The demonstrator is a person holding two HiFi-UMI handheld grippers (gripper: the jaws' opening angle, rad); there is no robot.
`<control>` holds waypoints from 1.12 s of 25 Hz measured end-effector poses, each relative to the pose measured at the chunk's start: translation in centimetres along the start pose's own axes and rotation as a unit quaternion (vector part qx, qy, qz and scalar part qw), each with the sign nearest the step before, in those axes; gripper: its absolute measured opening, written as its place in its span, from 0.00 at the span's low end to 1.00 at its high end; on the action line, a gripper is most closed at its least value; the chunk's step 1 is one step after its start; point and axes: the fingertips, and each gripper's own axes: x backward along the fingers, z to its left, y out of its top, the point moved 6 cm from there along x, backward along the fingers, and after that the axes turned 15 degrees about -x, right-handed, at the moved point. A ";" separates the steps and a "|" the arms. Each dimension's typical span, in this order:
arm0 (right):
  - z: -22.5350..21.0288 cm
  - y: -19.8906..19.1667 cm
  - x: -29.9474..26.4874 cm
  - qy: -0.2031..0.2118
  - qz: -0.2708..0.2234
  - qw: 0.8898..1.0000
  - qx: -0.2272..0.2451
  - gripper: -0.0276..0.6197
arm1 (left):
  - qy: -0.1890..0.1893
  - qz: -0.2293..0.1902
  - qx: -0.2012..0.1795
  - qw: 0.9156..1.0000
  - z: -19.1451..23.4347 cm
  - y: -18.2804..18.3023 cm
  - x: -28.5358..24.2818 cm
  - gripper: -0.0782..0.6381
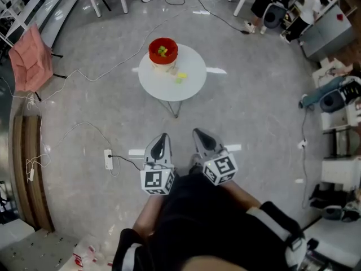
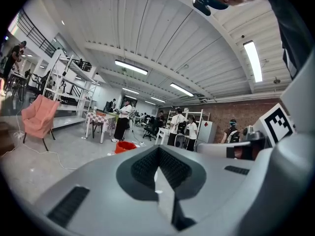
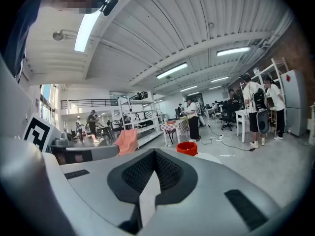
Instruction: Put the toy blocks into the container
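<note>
- The left gripper (image 1: 163, 138) is held low in front of the person's body. Its own view shows the two jaws pressed together with nothing between them.
- The right gripper (image 1: 199, 134) is just beside it, and the two are close but apart. Its jaws are also closed and empty, with the dark pads meeting in one line.
- Both grippers point away from the person, toward a round white table (image 1: 193, 88) that stands well apart from them on the grey floor (image 1: 254, 117).
- A red container (image 1: 163, 51) stands upright on the far left part of the table, near the edge.
- Some yellow-green toy blocks (image 1: 162, 51) are already inside the container.
- A few more loose blocks (image 1: 180, 77) lie on the table top, just beside the container on the side nearer to the person. How many there are I cannot tell, because they are very small.
- In both gripper views the container shows only as a small red shape beyond the closed jaws.
- A pink chair (image 1: 31, 58) stands at the left side of the room, well apart from the table.
- A white power strip (image 1: 108, 159) lies on the floor to the left of the grippers, with a cable running from it.
- Several people (image 1: 307, 7) are near desks at the far right of the room.
</note>
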 end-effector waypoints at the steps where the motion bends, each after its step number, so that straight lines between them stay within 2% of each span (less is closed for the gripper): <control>1: 0.3 -0.1 -0.1 -0.002 0.000 1.000 0.001 0.04 | -0.003 0.001 0.001 1.000 0.3 -0.1 0.2 0.10; 11: 3.6 -2.1 -1.9 -0.034 -0.008 0.999 0.010 0.04 | -0.039 0.001 0.003 0.999 3.6 -1.7 1.9 0.10; 16: 3.9 -2.7 -2.5 -0.037 -0.001 0.999 0.016 0.04 | -0.048 0.013 0.011 0.999 4.2 -2.8 1.3 0.10; 23: 0.4 -1.7 -6.8 -0.047 -0.001 0.999 0.006 0.04 | -0.055 0.015 0.009 0.998 5.8 -2.5 -3.6 0.10; 28: -2.7 0.9 -12.3 -0.044 -0.002 0.999 -0.002 0.04 | -0.059 0.020 0.000 0.998 8.0 -1.6 -9.9 0.10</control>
